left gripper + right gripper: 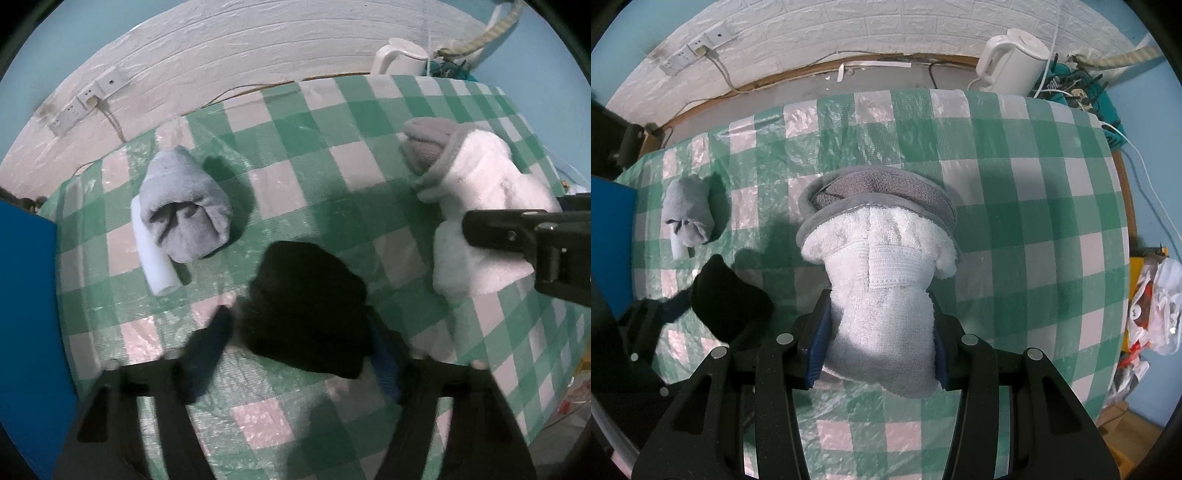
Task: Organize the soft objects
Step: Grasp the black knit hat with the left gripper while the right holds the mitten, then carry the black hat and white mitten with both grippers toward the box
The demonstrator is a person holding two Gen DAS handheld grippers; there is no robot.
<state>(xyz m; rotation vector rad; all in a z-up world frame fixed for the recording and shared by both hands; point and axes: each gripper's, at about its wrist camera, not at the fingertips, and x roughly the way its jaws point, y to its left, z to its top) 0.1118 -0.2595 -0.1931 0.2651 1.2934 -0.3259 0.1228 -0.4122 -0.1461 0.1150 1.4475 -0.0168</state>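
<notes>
White towel roll (882,314) clamped between right gripper (877,328) fingers; black cloth bundle (310,310) between left gripper (306,354) fingers, contact unclear, on checked bench (1034,206).

The bench cloth (1015,184) is checked in green, pale pink and grey. The towel (882,306) is white with a grey border. The rolled sock (184,210) is light grey-blue, the bundle (306,310) black. The kettle (1012,66) is white, the brick-patterned wall (812,33) white.
</notes>
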